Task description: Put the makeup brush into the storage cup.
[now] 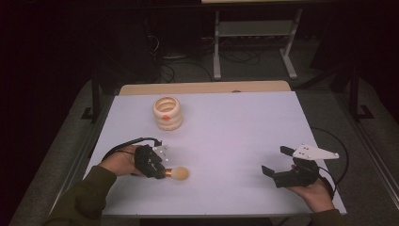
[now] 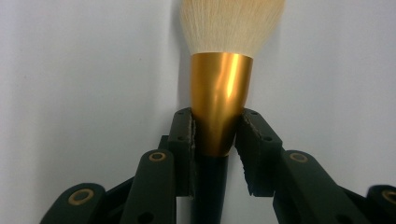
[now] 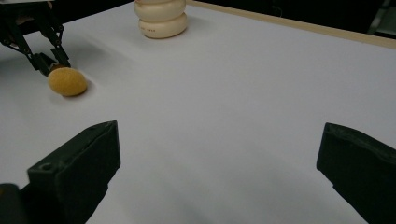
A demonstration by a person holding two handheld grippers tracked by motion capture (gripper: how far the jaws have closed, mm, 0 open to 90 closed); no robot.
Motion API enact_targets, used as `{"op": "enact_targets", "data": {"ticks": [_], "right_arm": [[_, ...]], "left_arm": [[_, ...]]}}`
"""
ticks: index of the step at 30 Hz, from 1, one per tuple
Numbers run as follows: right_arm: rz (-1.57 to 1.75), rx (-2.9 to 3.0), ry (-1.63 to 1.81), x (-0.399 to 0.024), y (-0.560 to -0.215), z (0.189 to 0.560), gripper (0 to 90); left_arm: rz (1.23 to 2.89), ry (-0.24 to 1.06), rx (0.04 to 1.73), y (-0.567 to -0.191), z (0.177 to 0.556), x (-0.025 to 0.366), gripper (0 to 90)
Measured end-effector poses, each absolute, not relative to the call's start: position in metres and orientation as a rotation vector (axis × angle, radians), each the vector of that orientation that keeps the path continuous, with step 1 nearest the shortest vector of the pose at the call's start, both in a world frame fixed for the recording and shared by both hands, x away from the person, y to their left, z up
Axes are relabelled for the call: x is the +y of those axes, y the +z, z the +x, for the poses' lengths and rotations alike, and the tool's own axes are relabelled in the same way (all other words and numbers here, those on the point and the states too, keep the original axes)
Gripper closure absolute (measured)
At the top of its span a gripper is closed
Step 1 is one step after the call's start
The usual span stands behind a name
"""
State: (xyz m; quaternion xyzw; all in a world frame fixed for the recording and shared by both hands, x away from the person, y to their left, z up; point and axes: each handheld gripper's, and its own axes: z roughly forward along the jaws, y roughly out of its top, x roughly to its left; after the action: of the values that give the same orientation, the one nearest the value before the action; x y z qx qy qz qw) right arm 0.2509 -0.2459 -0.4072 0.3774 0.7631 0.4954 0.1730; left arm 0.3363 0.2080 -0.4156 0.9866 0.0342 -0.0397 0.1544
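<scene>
A makeup brush [image 2: 219,100] with a gold ferrule, black handle and pale bristle head [image 1: 179,173] lies low over the white table [image 1: 235,127]. My left gripper [image 2: 215,135] is shut on the gold ferrule, pads pressed on both sides. In the high view the left gripper [image 1: 162,172] sits at the front left, the bristles pointing right. My right gripper [image 1: 274,160] rests at the front right, jaws wide apart with nothing between them. The right gripper view has the brush head [image 3: 67,81] at upper left, held by the left gripper [image 3: 50,65].
A cream holder made of stacked rings [image 1: 167,113] stands upright at the back left of the table; it is seen also as the stacked rings [image 3: 160,17]. A wooden strip [image 1: 202,87] runs along the far edge. Table legs and cables lie beyond.
</scene>
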Motion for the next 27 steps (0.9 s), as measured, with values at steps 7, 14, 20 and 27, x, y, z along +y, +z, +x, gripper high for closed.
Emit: {"op": "enact_targets", "data": {"ticks": [7, 14, 20, 27], "right_arm": [[1.071, 2.165, 1.406, -0.2459, -0.4071, 0.2508, 0.0], [1.066, 2.165, 1.406, -0.2460, -0.4070, 0.2507, 0.0], [1.067, 2.159, 1.407, -0.2469, -0.4066, 0.2505, 0.0], [1.067, 2.160, 1.407, -0.2468, -0.4066, 0.2505, 0.0]], "left_arm": [[2.834, -0.099, 0.149, -0.4146, 0.3374, 0.2094, 67.9], [2.805, -0.092, 0.243, -0.4126, 0.3360, 0.2111, 68.0], [2.766, -0.062, 0.341, -0.4100, 0.3327, 0.2139, 68.1], [2.734, -0.024, 0.422, -0.4128, 0.3325, 0.2168, 68.2]]}}
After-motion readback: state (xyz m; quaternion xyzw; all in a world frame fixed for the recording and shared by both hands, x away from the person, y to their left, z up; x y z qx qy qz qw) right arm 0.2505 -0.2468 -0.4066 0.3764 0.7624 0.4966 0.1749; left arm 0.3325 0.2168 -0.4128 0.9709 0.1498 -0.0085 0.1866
